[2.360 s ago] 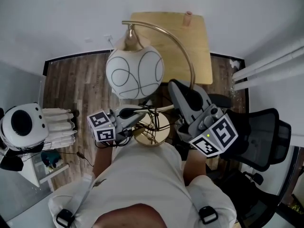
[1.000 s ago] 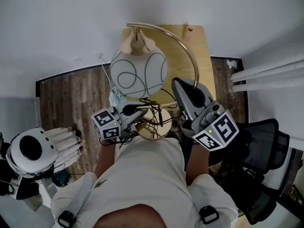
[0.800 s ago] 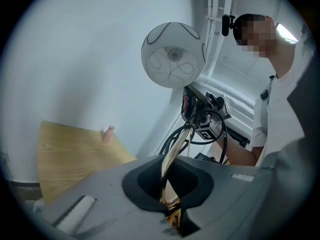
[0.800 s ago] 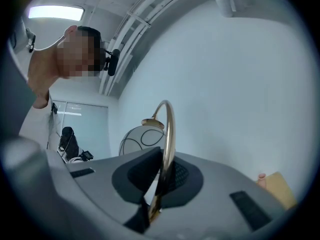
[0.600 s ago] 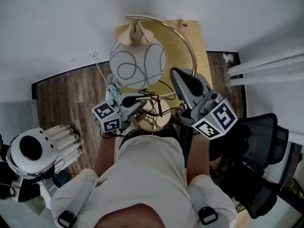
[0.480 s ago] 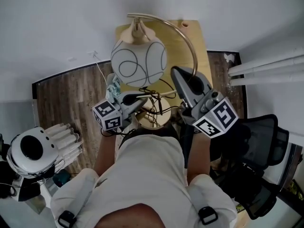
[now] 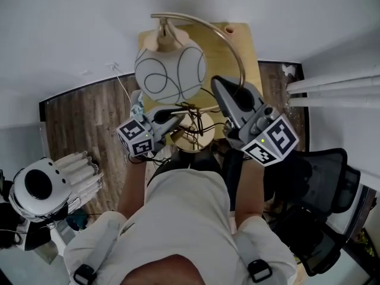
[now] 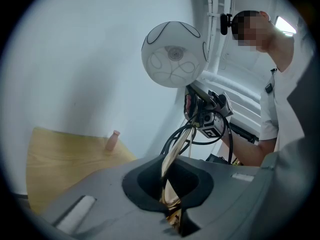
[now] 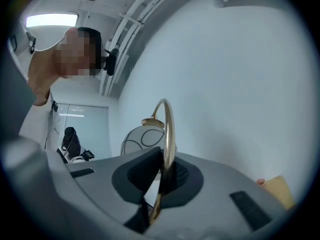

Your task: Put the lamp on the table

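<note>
The lamp has a white globe with black line patterns, a curved brass arm and a round brass base wound with black cord. It hangs off the floor, carried at the near edge of the wooden table. My left gripper is shut on a brass part low on the lamp, near the base. My right gripper is shut on the brass arm. The globe hangs over the table in the left gripper view. The globe also shows behind the right jaws.
A small pink bottle stands at the table's far edge, by the white wall. A white robot head and hand sit on the floor at left. A black office chair is at right, white pipes beyond it.
Both grippers have carried the lamp away from me toward the table. The globe and base now sit higher in the head view, with the globe over the tabletop.
</note>
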The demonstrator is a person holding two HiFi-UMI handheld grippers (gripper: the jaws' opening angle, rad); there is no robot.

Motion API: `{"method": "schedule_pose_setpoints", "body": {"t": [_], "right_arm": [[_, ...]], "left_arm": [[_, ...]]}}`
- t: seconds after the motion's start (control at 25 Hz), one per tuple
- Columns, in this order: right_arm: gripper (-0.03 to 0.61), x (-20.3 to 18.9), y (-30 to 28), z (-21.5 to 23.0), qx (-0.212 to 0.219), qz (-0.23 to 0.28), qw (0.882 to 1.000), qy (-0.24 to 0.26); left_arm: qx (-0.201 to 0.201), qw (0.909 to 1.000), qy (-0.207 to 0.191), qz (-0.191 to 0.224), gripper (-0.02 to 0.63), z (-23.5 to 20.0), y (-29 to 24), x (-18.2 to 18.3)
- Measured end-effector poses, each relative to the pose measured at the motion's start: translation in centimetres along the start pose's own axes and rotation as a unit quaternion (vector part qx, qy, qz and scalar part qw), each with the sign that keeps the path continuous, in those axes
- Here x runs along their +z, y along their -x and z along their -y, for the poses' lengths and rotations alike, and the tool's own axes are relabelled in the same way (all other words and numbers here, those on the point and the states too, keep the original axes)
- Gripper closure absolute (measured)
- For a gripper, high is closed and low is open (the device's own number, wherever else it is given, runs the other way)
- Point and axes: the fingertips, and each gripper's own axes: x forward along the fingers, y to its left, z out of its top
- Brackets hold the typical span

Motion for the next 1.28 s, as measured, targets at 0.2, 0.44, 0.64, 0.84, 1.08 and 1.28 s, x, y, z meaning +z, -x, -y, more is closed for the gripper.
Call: {"method": "schedule_pose_setpoints", "body": {"t": [0.2, 0.44, 0.64, 0.84, 1.08, 1.28], "right_arm": [[0.577, -1.0, 0.7, 3.3, 0.004, -0.004, 1.0, -0.01], [0.577, -2.1, -1.2, 6.7, 0.005, -0.009, 1.0, -0.019], [0.577, -3.4, -1.4, 8.7, 0.005, -0.023, 0.999, -0.024], [0.577, -4.6, -1.9, 10.3, 0.005, -0.034, 0.999, -0.026], [0.577, -5.8, -2.3, 13.3, 0.001, -0.039, 0.999, -0.031], [0.577, -6.8, -2.7, 14.3, 0.003, -0.04, 0.999, -0.034]], "left_arm": [[0.004, 1.0, 0.001, -0.002, 0.609, -1.7, -2.9, -0.9], [0.004, 1.0, 0.002, -0.004, 0.609, -5.5, -4.6, -0.5], [0.005, 1.0, 0.002, -0.006, 0.609, -7.2, -6.0, -1.2], [-0.002, 1.0, 0.006, -0.008, 0.608, -9.0, -7.3, -1.8], [-0.005, 0.9998, 0.013, -0.012, 0.607, -11.5, -9.6, -2.5], [-0.007, 0.9998, 0.015, -0.014, 0.607, -13.1, -10.4, -3.3]]}}
